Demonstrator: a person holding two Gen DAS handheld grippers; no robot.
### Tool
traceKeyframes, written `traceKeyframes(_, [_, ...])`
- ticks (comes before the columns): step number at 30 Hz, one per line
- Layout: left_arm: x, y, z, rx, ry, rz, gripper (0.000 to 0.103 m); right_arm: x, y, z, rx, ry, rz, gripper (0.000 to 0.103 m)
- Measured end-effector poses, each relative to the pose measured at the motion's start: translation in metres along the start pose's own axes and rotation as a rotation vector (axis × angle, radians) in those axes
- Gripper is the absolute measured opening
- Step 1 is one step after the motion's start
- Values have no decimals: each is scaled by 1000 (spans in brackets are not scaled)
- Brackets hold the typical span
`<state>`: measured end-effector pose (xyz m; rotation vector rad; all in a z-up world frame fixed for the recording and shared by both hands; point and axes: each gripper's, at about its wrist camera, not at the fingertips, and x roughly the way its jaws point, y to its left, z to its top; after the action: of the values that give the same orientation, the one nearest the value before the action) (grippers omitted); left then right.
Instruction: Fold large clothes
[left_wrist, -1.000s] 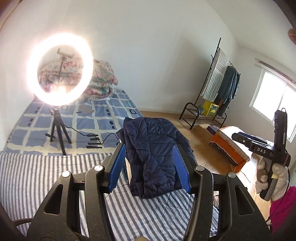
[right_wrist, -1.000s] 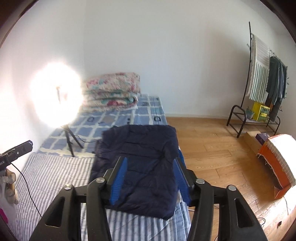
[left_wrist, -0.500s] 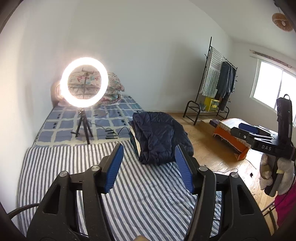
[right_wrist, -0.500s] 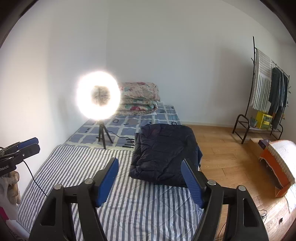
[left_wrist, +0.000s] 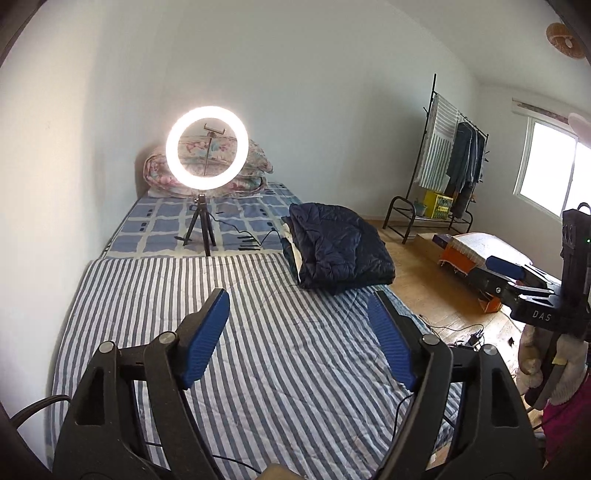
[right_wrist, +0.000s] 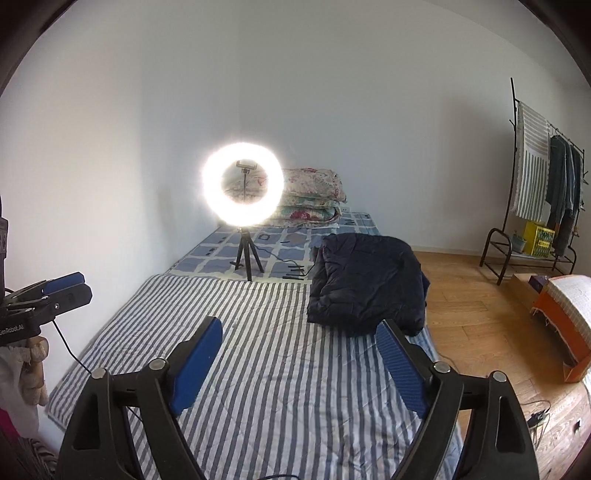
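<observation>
Left hand-held gripper (left_wrist: 299, 319): my jaws are opening, nothing between them.
Right hand-held gripper (right_wrist: 299, 352): opening too, empty.
Jacket (right_wrist: 367, 282): folded, lying at the bed's (right_wrist: 258, 369) right edge, well apart from me.
Progress: looks finished; no other garment on the bed.

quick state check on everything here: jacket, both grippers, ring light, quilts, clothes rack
navy jacket: folded, lying at the bed's right edge, untouched
left gripper: jaws opening, nothing between them
right gripper: jaws opening, nothing between them
ring light: switched on, upright on its tripod
floral quilts: folded, stacked
clothes rack: clothes hanging
</observation>
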<state>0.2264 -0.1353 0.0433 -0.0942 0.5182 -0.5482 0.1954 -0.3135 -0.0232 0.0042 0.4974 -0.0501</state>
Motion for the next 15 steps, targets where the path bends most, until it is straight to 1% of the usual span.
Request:
traceKeyframes(4, [-6,-1,-15,23,-5,45,81,2,5,-19,2,1,-7,90])
traceKeyframes(7, [-6,-1,-22,37,2,73,83,3,6,-30,25,-13,-11,96])
traceKeyframes(8, [-7,-1,-25,41,0,85,83,5,6,-33,29,-15,-10,96])
traceKeyframes(10, [-8,0,-29,51,-2,115,89,9,6,-37,34,-17,-6,96])
traceKeyframes(12, [-8,0,-31,59,-6,139,94,11,7,-41,35,-23,-13,101])
traceKeyframes(15, [-5,1,-36,68,1,161,95,13,7,-45,39,-39,-28,103])
